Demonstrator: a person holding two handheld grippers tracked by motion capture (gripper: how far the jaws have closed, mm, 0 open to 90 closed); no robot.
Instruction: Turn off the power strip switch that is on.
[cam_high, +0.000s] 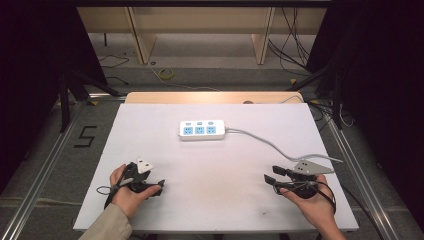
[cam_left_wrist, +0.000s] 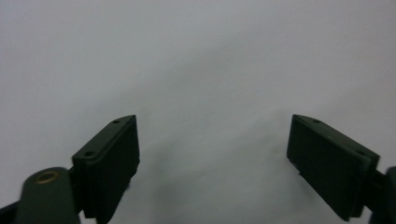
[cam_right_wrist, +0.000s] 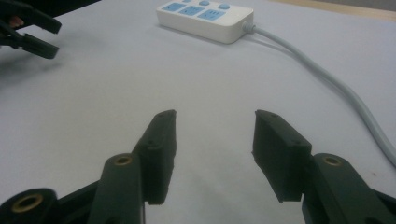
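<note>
The flat white rectangular surface (cam_high: 215, 200) carries a white plastic power strip with three blue socket faces (cam_high: 202, 130) toward the middle of its far edge, and the strip's grey cable (cam_high: 280, 147) runs off toward the right edge. The left black hand-held gripper (cam_high: 155, 187) sits near the near-left corner, its jaws spread wide with nothing between them over bare surface. The right black hand-held gripper (cam_high: 272, 178) sits near the near-right corner, likewise wide open and empty, well apart from the power strip ahead of it.
</note>
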